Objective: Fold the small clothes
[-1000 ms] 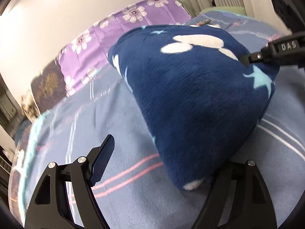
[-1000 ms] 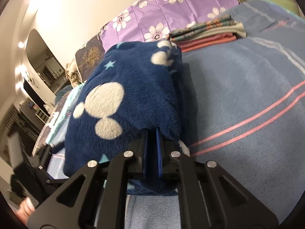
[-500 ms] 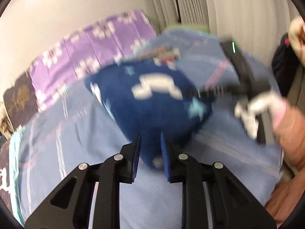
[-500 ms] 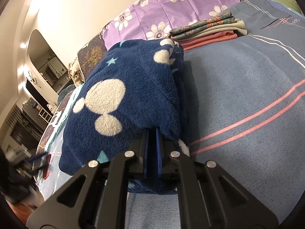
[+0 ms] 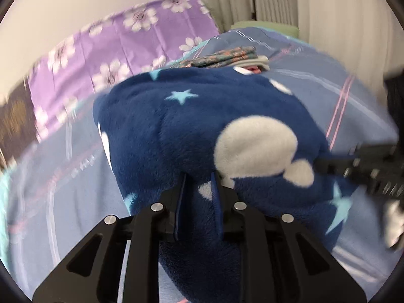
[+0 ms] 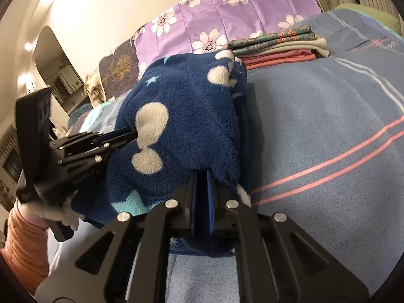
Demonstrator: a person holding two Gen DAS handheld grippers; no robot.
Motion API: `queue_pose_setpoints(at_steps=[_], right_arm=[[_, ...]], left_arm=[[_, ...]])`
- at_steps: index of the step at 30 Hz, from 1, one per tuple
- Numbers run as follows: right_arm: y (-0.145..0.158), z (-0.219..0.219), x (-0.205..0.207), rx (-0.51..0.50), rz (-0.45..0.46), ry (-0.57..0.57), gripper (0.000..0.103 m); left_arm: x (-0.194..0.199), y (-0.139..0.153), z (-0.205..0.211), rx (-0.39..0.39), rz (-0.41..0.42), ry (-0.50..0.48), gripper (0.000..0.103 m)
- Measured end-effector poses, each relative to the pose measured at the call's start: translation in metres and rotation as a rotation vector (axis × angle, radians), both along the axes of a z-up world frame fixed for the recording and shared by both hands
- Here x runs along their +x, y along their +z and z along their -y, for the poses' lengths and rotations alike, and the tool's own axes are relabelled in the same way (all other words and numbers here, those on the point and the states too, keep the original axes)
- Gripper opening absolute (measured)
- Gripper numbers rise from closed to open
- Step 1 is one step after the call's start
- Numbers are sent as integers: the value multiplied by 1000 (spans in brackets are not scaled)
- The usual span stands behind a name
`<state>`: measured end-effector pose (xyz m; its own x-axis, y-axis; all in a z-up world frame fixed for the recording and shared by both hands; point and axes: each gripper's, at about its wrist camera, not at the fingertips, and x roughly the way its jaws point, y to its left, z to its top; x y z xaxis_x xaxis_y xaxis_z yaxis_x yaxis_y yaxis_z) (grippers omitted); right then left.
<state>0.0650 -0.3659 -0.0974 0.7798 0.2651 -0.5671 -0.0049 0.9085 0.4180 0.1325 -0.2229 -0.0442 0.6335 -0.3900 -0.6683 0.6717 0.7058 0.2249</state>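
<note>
A small dark blue fleece garment with white blobs and light blue stars is bunched up on the blue striped bedspread; it also shows in the right wrist view. My left gripper is shut on its near edge. My right gripper is shut on another edge of it. In the right wrist view the left gripper enters the fleece from the left. In the left wrist view the right gripper comes in from the right, blurred.
A stack of folded clothes lies at the back of the bed, also seen in the left wrist view. A purple flowered pillow stands behind it. The bedspread stretches to the right.
My left gripper, open beside the garment a second ago, has closed on its edge and swung round. The right gripper keeps its grip. The fleece is drawn together between them.
</note>
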Motion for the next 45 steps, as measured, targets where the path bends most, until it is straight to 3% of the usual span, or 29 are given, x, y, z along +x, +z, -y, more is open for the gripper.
queue_pose_setpoints(at_steps=[2, 7, 9, 11, 13, 14, 25, 29, 32, 35, 37, 38, 39, 41, 45], right_arm=[[17, -6, -1, -43, -8, -14, 9], [79, -19, 1, -107, 159, 17, 12], [86, -26, 17, -118, 174, 50, 12], [69, -32, 41, -149, 100, 51, 13], [26, -33, 70, -203, -10, 27, 13], [16, -34, 71, -229, 28, 29, 13], [18, -39, 68, -260, 15, 21, 13], [19, -39, 67, -257, 13, 23, 13], [19, -38, 67, -251, 14, 27, 13], [20, -38, 66, -253, 16, 25, 13], [20, -39, 65, -252, 18, 24, 13], [20, -39, 65, -250, 19, 26, 13], [20, -40, 66, -247, 21, 32, 13], [20, -44, 67, -272, 23, 27, 13], [19, -45, 65, -280, 32, 28, 13]], left_arm=[[5, 2, -4, -20, -23, 10, 20], [4, 4, -10, -55, -46, 6, 20], [3, 4, -10, -58, -47, 7, 20], [2, 3, -12, -72, -53, 8, 20], [3, 3, -13, -89, -63, 3, 20], [4, 2, -11, -98, -67, 3, 20], [-1, 3, -11, -93, -40, -4, 20], [-4, 18, -8, -67, -3, -24, 18], [11, 44, -5, -74, 61, -18, 10], [50, 56, 0, -60, 78, 25, 8], [86, 38, 6, 15, 39, 72, 8], [109, 12, 9, 77, -8, 92, 9], [120, -7, 9, 86, -43, 94, 4], [126, -10, 5, 14, -85, 127, 2], [116, -7, 14, 105, -22, 112, 1]])
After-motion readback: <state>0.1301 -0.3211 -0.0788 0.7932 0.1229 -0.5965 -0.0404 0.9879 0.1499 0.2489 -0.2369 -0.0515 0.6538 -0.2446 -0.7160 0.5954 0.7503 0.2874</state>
